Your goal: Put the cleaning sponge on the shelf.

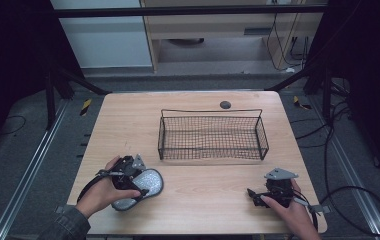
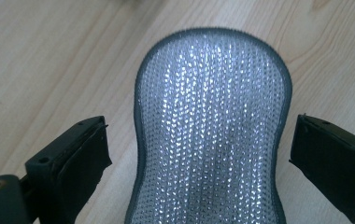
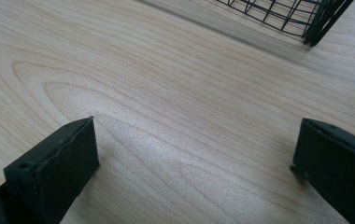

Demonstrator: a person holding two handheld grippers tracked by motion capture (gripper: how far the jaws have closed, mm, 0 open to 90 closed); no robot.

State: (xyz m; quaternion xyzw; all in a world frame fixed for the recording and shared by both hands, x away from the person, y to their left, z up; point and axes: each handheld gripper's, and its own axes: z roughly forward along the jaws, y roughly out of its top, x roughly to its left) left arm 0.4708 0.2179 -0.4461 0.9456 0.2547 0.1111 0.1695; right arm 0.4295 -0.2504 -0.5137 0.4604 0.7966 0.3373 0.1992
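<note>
Left gripper (image 2: 199, 154) jaws apart, straddling silver sparkly mesh scrub pad (image 2: 210, 130), pads clear of it. Right gripper (image 3: 194, 158) wide, nothing held. Black wire basket (image 1: 212, 134) at pad's 2 o'clock.

Glittering silver mesh weave on the scouring pad (image 2: 210, 135), edged in matt grey cloth binding. Pale, smooth, matt wood grain across the table (image 3: 175, 93). Thin black wire on the basket (image 1: 212, 135). Matt black jaws.

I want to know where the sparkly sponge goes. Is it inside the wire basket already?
No, the silver scrubbing sponge lies on the wooden table by the left gripper, apart from the wire basket.
</note>
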